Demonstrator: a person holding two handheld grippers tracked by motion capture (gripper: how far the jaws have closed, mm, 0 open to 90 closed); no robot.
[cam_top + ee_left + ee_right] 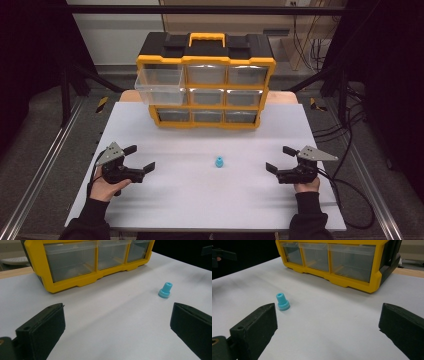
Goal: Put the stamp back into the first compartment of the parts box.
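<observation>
A small blue plastic peg [219, 162] stands upright on the white table [200, 205], midway between my two grippers. It sits ahead and to the right in the left gripper view [165, 290], ahead and to the left in the right gripper view [282, 301]. My left gripper [139, 158] rests at the table's left, jaws wide open with nothing between them. At the table's right my right gripper [280, 159] is open too and holds nothing. Behind stands a yellow and black drawer organizer [206, 80]; its top-left clear drawer [159, 86] is pulled out.
The organizer has three rows of clear drawers [72, 261] and a yellow carry handle [206, 37]. Cables [350, 190] trail off the table's right side. Metal rails [35, 175] run along both sides of the table.
</observation>
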